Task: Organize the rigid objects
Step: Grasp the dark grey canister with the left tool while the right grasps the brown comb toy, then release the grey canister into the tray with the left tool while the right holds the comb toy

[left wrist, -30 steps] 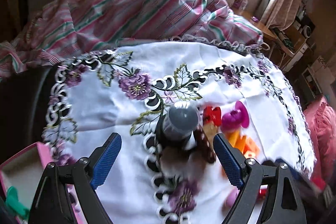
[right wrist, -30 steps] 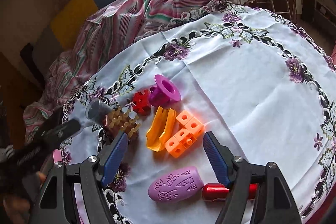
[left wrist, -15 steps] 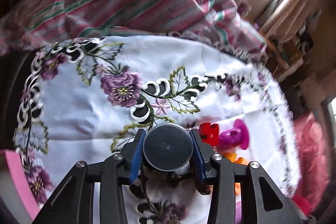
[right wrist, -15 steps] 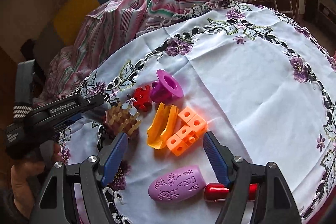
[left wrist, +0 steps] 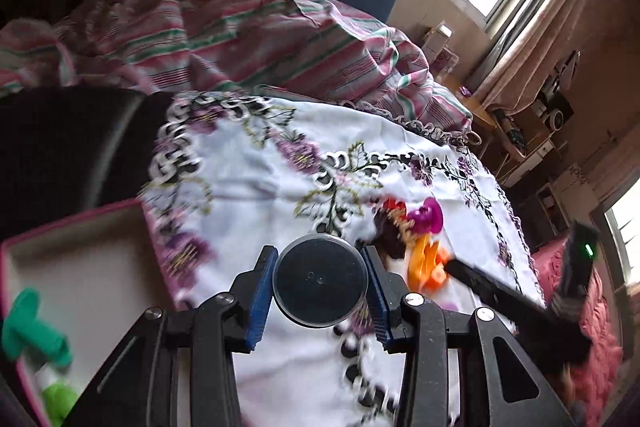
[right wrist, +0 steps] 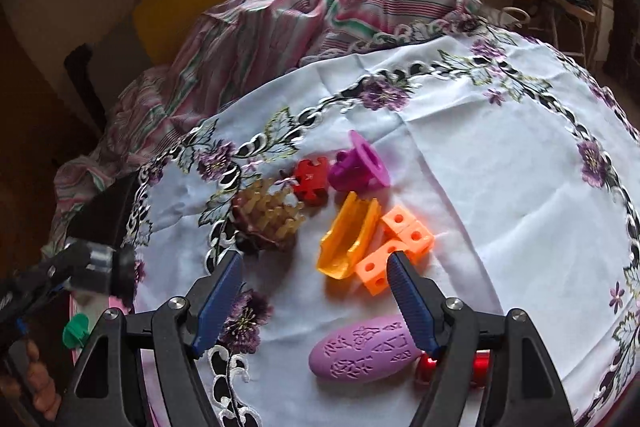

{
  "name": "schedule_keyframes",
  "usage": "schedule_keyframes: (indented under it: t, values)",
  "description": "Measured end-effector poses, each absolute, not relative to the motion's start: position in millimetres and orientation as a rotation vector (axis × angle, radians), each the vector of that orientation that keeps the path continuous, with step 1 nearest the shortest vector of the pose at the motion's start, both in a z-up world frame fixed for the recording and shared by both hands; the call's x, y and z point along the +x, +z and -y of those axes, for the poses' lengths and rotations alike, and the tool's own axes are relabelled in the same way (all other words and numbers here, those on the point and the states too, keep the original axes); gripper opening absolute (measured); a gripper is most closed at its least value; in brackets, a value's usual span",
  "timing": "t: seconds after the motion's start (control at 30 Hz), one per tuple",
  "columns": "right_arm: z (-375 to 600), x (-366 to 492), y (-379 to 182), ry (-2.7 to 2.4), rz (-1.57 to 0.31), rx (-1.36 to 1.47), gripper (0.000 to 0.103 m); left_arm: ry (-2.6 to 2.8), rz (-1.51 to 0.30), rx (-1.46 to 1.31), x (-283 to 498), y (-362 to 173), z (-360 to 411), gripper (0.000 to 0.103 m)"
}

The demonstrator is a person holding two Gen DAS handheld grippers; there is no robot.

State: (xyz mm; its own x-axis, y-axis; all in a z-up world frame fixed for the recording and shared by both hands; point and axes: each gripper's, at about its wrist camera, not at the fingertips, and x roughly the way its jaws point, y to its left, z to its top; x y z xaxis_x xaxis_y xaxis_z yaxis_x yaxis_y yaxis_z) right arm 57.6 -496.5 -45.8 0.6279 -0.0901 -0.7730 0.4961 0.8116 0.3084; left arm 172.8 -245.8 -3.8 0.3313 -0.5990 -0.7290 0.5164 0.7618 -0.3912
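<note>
My left gripper (left wrist: 320, 287) is shut on a dark grey cylinder (left wrist: 320, 279), held above the white flowered tablecloth (left wrist: 248, 187) near its left edge. In the right wrist view that cylinder (right wrist: 100, 267) hangs at the far left, beside the cloth's edge. My right gripper (right wrist: 316, 291) stands open over the cloth with nothing between its fingers. Ahead of it lie a brown and tan pegged block (right wrist: 268, 219), a red puzzle piece (right wrist: 310, 181), a purple funnel shape (right wrist: 360, 167), a yellow-orange trough (right wrist: 348, 239) and orange cubes (right wrist: 400, 243).
A pink-rimmed box (left wrist: 72, 215) with green pieces (left wrist: 28, 323) in it sits left of the table. A lilac patterned oval (right wrist: 364, 347) and a red cylinder (right wrist: 480, 365) lie under my right gripper. Striped fabric (right wrist: 280, 19) is heaped at the table's far side.
My left gripper closed on the grey cylinder, lifted it off the cloth and carried it left toward the pink box. The right gripper shifted only slightly and stayed open.
</note>
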Motion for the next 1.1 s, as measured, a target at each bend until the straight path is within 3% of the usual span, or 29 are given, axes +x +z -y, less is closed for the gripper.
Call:
schedule_keyframes:
  t: [0.47,0.5,0.57,0.9,1.1]
  values:
    - [479,157,-76,-0.373,-1.005,0.341,0.074,-0.638,-0.946,-0.220,128,16,115,0.043]
    - [479,160,-81,-0.365,-1.018,0.347,0.052,-0.626,-0.943,-0.227,126,16,107,0.043]
    - [478,159,-82,-0.381,-1.029,0.335,0.044,-0.610,-0.940,-0.247,124,17,92,0.043]
    - [441,104,-55,-0.177,-1.003,0.365,0.044,-0.514,-0.915,-0.311,106,12,34,0.043]
    - [409,77,-70,-0.088,-1.024,0.327,0.044,-0.456,-0.901,-0.345,94,7,-1,0.043]
